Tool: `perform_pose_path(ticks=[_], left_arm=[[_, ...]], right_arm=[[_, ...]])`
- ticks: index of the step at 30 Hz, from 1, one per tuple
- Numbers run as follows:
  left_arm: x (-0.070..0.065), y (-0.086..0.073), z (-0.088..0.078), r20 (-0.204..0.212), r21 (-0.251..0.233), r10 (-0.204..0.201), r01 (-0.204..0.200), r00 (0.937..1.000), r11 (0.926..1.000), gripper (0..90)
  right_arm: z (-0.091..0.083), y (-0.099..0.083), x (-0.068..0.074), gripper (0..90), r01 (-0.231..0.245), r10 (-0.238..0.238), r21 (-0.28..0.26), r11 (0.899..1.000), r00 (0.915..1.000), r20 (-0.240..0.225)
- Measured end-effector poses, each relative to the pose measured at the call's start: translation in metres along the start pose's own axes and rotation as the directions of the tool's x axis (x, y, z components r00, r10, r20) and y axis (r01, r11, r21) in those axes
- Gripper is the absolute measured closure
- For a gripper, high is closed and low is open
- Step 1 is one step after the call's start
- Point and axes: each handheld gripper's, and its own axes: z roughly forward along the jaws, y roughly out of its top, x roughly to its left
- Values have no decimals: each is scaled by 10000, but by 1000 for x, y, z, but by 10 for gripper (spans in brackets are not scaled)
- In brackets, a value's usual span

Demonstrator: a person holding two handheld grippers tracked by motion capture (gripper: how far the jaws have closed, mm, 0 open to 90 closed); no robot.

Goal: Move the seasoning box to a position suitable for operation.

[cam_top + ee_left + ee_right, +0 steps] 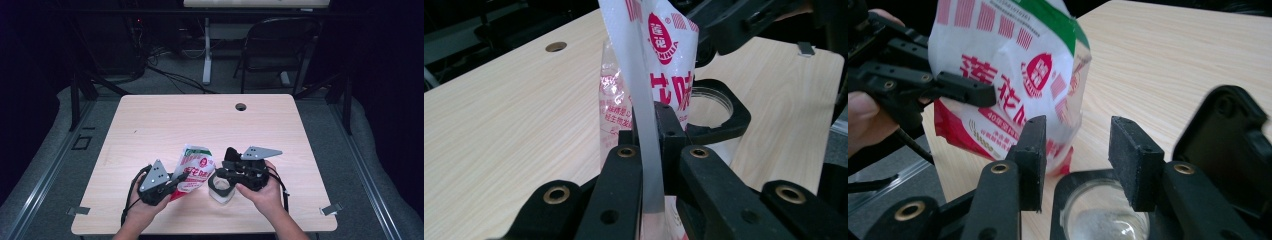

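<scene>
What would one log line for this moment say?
left gripper: shut on bag edge | right gripper: jaws open, nothing between | glass jar: in black holder, on table

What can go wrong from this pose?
1. The left gripper pinches only the edge seam of the bag; it could slip or swing.
2. The jar sits low beside the bag, so powder may miss its mouth.
3. The right gripper is open above the jar, which looks unclamped and could tip.
</scene>
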Motion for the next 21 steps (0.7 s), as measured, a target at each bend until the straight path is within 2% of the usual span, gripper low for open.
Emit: perform_pose_path(ticks=[5, 9, 12, 16, 19, 21], left_arm=[[1, -5, -4, 4, -74, -63, 63, 10000, 10000, 900], [2, -7, -7, -14, -82, -109, 109, 9999, 9999, 900], [1, -8, -7, -10, -88, -101, 101, 9999, 9999, 900], [1, -9, -8, -53, -3, -149, 149, 9999, 9999, 900], [2, -10, -10, -72, 3, -264, 264, 9996, 9997, 900], [2, -11, -11, -140, -39, -350, 349, 9993, 9994, 899]], right_arm=[[16, 5, -1, 577, -253, 262, 201, 9995, 9987, -439], [24, 8, 8, 586, 43, -35, 104, 9999, 9976, -690], [29, 12, 13, 660, 235, -222, 138, 9996, 9961, -858], [35, 13, 15, 878, 171, -127, 357, 9992, 9926, -1211], [37, 14, 15, 900, -28, 83, 388, 9992, 9898, -1420], [38, 16, 16, 900, 52, 14, 455, 9990, 9896, -1441]])
